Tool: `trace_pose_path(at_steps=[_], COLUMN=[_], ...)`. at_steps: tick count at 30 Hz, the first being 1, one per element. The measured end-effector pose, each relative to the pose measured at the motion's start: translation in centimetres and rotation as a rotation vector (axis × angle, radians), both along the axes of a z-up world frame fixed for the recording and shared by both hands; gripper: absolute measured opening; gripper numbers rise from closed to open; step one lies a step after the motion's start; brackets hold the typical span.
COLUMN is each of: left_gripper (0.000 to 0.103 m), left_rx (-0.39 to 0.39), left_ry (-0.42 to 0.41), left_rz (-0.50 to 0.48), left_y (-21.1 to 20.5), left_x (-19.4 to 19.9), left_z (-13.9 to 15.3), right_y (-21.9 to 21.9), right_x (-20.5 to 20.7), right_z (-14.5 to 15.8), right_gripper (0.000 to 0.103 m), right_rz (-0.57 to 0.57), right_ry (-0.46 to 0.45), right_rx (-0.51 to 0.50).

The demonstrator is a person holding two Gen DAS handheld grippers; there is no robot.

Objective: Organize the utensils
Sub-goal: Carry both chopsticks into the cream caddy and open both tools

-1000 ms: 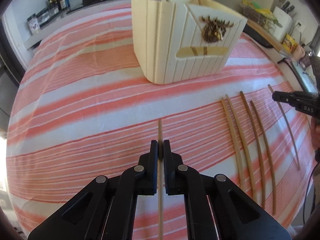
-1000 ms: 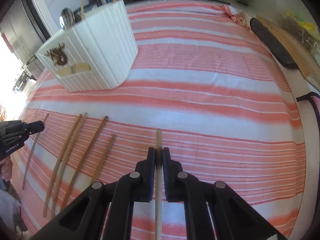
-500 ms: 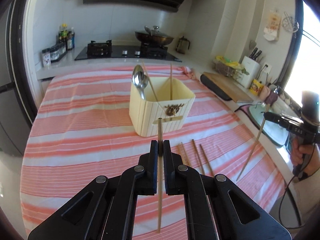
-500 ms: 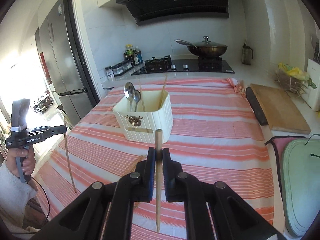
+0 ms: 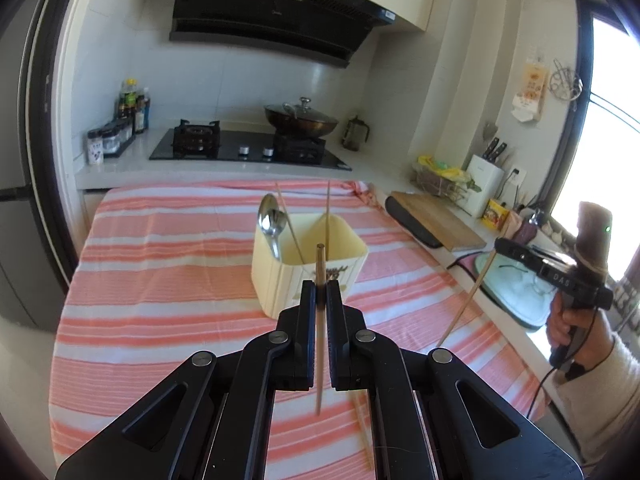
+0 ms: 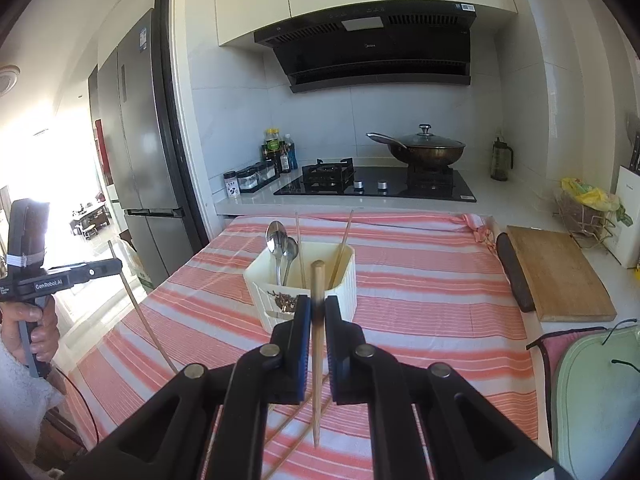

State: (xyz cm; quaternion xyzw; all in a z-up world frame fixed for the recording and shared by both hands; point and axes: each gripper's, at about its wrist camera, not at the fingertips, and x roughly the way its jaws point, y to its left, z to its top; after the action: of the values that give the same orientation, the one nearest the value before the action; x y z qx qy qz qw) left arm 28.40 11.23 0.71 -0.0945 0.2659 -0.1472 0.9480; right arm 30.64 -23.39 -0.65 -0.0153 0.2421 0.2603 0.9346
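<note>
Holding steady above the striped tabletop [image 5: 168, 280], both grippers have a chopstick each. The left gripper [image 5: 320, 300] is clamped tight on a wooden chopstick [image 5: 319, 344], which stands nearly upright between the pads, top end poking above them and lower end hanging free over the cloth. In that same view the cream utensil holder [image 5: 280, 280] sits right behind the gripper, near the middle of the tabletop, and a spoon [image 5: 269, 224] stands in its left compartment, with two more chopsticks leaning out of it.

Over on the right, the right gripper [image 6: 316, 312] is clamped on its own chopstick [image 6: 317, 360], again upright, tip dangling clear of the cloth. The holder [image 6: 344, 276] shows just behind that gripper too, and from this side two spoons [image 6: 280, 248] can be counted in it beside the sticks.

Each camera catches the other tool off to the side of the holder: the right gripper appears at the far right of the left view with its stick slanting down, a hand [image 5: 568, 316] wrapped round the handle. A few loose chopsticks [image 6: 288, 436] lie on the cloth in front of the holder, partly hidden below the right gripper.
</note>
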Motion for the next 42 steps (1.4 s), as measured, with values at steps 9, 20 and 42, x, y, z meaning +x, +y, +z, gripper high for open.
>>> trace_pose_path(at_steps=[9, 20, 42], left_gripper=[0.003, 0.003, 0.049], left_rx=[0.001, 0.065, 0.061], left_ry=[-0.237, -0.233, 0.262], left_rz=[0.036, 0.115, 0.035], left_y=[-0.1, -3.5, -3.8], left_x=[3.3, 14.0, 20.9], left_z=[9.6, 6.9, -6.3], right_y=[1.5, 7.9, 10.8], right_x=[3.5, 10.0, 24.0], right_z=[4.4, 6.5, -5.4], right_gripper=[0.007, 0.007, 0.037], right_rz=[-0.02, -0.009, 0.015], right_ry=[-0.118, -0.354, 0.2], right_rx=[-0.001, 0.048, 0.067])
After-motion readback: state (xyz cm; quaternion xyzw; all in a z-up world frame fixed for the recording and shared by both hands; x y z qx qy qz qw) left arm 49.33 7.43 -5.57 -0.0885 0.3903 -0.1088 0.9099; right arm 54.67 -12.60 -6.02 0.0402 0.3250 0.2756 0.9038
